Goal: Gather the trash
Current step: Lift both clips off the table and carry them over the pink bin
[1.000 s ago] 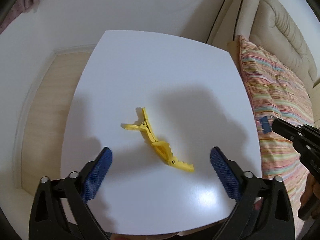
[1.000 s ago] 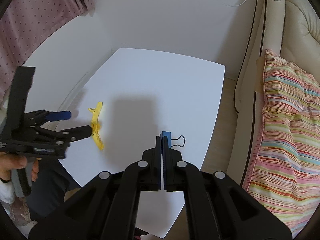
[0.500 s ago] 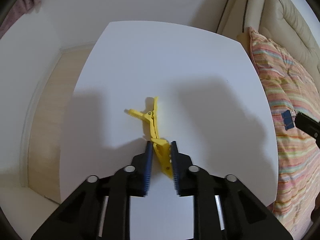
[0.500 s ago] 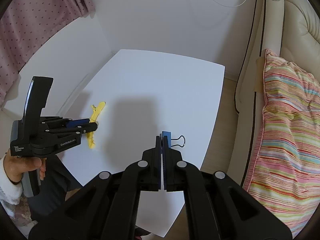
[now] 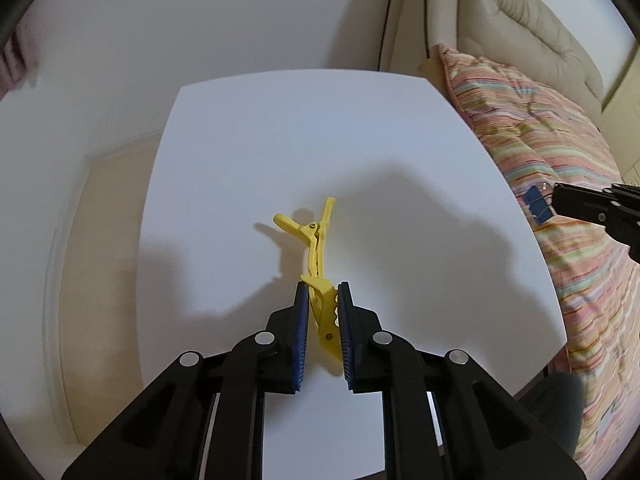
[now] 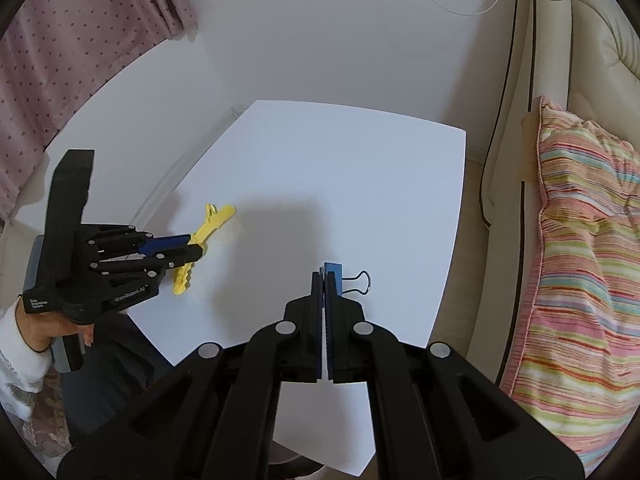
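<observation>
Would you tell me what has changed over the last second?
The left gripper went from wide open to closing on the yellow clip, now pinched between its pads. The right gripper stayed shut on the blue binder clip; the white table is unchanged.

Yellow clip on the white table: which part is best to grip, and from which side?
Best gripped across the wide toothed end of the yellow clip, coming from above at the near side. It lies flat, and its flat sides suit the pads better than the splayed handles at the far end. The left gripper is closing there now, the clip between its pads.
</observation>
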### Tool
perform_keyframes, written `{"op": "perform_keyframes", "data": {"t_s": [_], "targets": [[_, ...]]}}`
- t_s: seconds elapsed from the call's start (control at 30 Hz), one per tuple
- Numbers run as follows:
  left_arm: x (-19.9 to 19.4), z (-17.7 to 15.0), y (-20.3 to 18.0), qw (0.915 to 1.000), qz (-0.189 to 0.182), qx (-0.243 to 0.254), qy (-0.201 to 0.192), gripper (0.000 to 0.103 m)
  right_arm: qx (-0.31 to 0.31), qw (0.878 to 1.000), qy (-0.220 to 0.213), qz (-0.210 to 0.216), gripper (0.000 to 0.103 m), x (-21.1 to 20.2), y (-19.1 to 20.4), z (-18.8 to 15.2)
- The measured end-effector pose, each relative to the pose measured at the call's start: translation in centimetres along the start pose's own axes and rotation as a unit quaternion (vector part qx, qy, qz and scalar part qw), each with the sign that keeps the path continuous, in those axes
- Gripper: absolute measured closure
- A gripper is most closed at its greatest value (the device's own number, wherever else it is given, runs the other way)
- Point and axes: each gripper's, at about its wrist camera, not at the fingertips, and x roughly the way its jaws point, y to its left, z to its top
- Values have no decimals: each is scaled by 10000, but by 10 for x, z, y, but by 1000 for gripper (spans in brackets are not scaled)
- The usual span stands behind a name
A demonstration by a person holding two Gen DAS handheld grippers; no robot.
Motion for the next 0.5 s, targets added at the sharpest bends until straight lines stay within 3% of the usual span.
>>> {"op": "perform_keyframes", "data": {"t_s": [0.5], "targets": [[-64,-28,-16,9958,-355,615,-571,88,-255,9990,-362,89,102,-40,41,-31]]}}
